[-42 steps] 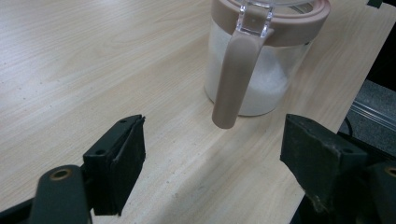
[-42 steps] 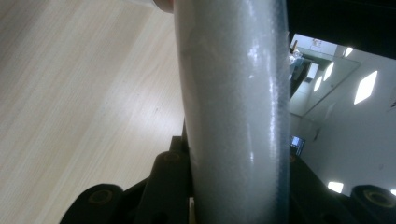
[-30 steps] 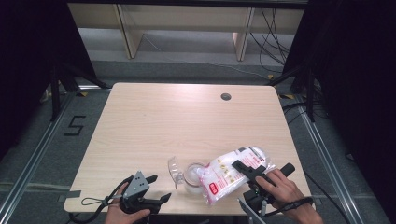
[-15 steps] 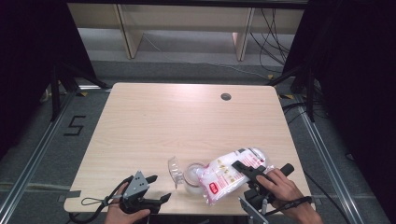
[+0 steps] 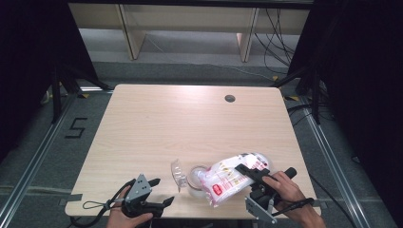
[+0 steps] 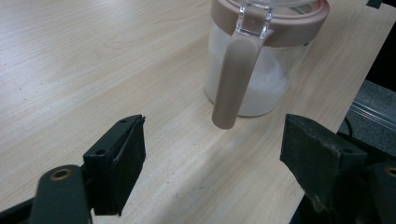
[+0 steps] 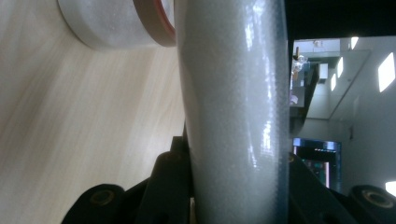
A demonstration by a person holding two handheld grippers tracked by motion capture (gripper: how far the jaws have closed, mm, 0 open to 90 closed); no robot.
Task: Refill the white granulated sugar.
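Note:
A clear jar (image 5: 194,178) with a pink rim and white grains inside stands near the table's front edge, its clear lid (image 5: 177,173) flipped open to the left. My right gripper (image 5: 245,172) is shut on a white bag with red print (image 5: 227,181), held tilted with its lower end over the jar's mouth. In the right gripper view the bag (image 7: 233,93) stands between the jaws of the right gripper (image 7: 233,186), with the jar (image 7: 116,23) beyond. My left gripper (image 5: 161,191) is open to the jar's left. In its own view the left gripper (image 6: 212,163) faces the jar (image 6: 280,60) and its pink handle (image 6: 233,79), apart from both.
The light wooden table (image 5: 190,123) has a small round cable hole (image 5: 230,99) at the back right. Its front edge runs just under both hands. Dark curtains and floor rails flank the table, and shelving stands behind it.

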